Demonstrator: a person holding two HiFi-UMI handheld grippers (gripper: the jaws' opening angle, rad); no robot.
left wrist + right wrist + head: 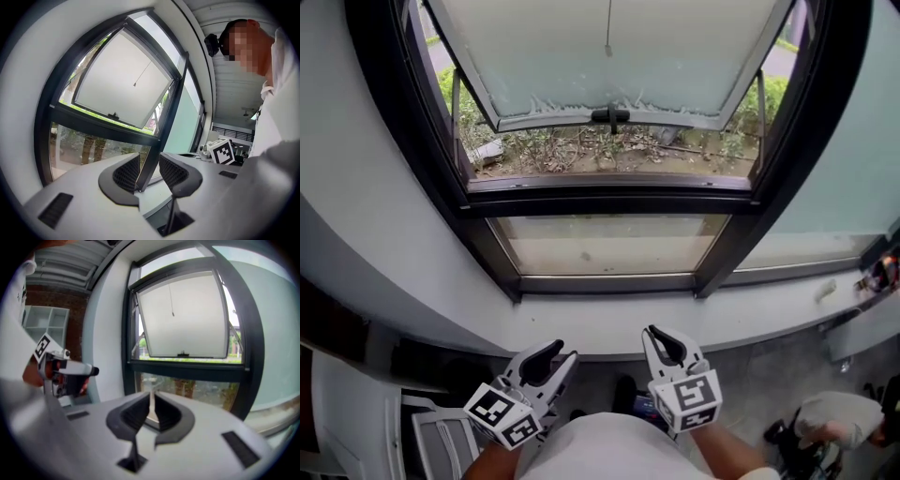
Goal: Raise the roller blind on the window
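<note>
While both grippers are held low in front of the person, the black-framed window (581, 202) fills the upper head view, with its frosted sash (656, 66) tilted outward at the bottom above a fixed lower pane (609, 246) and a white sill (609, 323). The left gripper (565, 351) has its jaws wide apart, the right gripper (654, 333) has its jaws drawn to a narrow slit, and neither has anything between the pads. The blind's thin pull cord (607, 33) hangs at the sash's middle, above the black handle (609, 115); the blind itself cannot be made out.
</note>
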